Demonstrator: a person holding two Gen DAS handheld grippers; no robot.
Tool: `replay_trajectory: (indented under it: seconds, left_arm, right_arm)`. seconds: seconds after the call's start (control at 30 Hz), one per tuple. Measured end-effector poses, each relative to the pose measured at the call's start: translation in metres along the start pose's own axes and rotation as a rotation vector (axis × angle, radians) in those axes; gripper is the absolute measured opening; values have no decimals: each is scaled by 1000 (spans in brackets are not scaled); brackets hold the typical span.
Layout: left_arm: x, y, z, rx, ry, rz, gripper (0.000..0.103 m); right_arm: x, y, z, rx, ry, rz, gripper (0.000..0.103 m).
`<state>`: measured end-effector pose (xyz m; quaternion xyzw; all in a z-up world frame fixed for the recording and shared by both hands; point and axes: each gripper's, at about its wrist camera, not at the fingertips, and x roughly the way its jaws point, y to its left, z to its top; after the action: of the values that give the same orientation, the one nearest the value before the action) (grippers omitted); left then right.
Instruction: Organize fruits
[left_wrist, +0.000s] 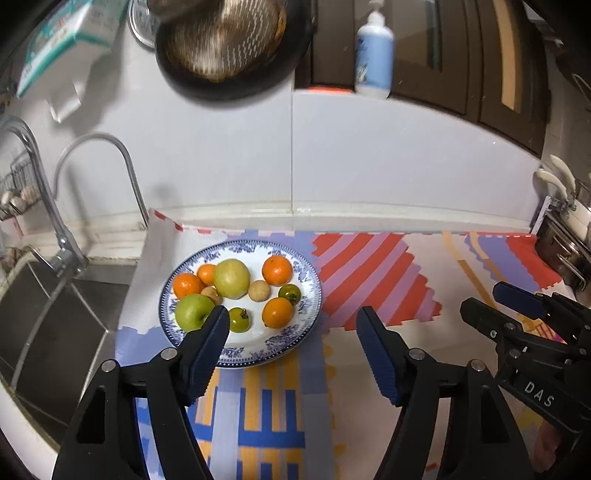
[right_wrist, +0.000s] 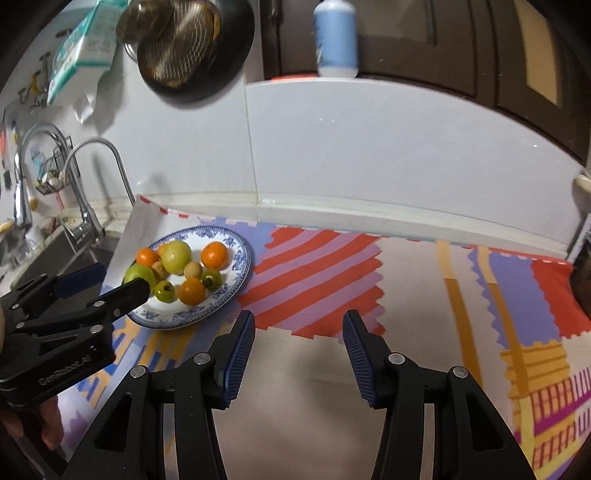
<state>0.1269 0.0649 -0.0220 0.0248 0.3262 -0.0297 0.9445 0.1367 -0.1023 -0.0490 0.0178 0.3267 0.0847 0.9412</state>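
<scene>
A blue-and-white plate (left_wrist: 312, 314) sits on the patterned cloth by the sink and holds several fruits: a yellow-green apple (left_wrist: 231, 278), a green apple (left_wrist: 192, 312), several oranges (left_wrist: 277, 269), small green tomatoes (left_wrist: 239, 319) and a tan round fruit (left_wrist: 259, 290). My left gripper (left_wrist: 293, 325) is open and empty just in front of the plate. My right gripper (right_wrist: 298, 332) is open and empty over bare cloth right of the plate (right_wrist: 242, 271). The left gripper also shows in the right wrist view (right_wrist: 114, 282), the right gripper in the left wrist view (left_wrist: 498, 299).
A steel sink (left_wrist: 55, 325) with curved taps (left_wrist: 96, 155) lies left of the cloth (left_wrist: 369, 273). A white tiled wall (left_wrist: 369, 155) runs behind. A black pan (left_wrist: 229, 48), a carton (left_wrist: 62, 37) and a blue bottle (left_wrist: 373, 55) are higher up. A rack (left_wrist: 561, 221) stands at the right.
</scene>
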Motion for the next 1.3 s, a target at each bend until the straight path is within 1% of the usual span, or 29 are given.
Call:
replay_trajectory:
  seconds: [0.03, 0.07, 0.1, 0.13, 0.23, 0.3, 0.4, 0.53, 0.73, 1.1, 1.3]
  left_arm:
    - [-9, -4, -1, 8, -10, -3, 76]
    - [-14, -7, -3, 9, -13, -8, 77]
    - [-19, -9, -4, 11, -19, -14, 78]
    - [-27, -13, -7, 14, -24, -19, 79]
    - [-42, -21, -13, 19, -33, -24, 82]
    - [-49, -25, -17, 16, -34, -38, 83]
    - [-62, -31, -23, 24, -45, -35, 86]
    - [-77, -38, -31, 22, -54, -40, 93]
    - [-93, -47, -39, 21, -72, -21, 98]
    - [-109, -58, -48, 26, -88, -19, 103]
    - [-115, -62, -49, 33, -97, -9, 103]
  right_arm:
    - [-9, -3, -2, 9, -9, -4, 50]
    - [-15, -5, -3, 11, -14, -5, 54]
    - [-22, -8, -6, 15, -23, -16, 61]
    - [-30, -10, -9, 19, -33, -26, 64]
    - [-50, -16, -17, 23, -51, -47, 68]
    - [-61, -20, -23, 27, -58, -57, 74]
    - [-76, -24, -32, 33, -71, -75, 77]
    - [-93, -28, -43, 47, -65, -66, 78]
    - [-109, -33, -57, 61, -50, -57, 78]
    - [-132, -43, -69, 49, -77, -92, 78]
    - [-138, -47, -71, 49, -89, -95, 78]
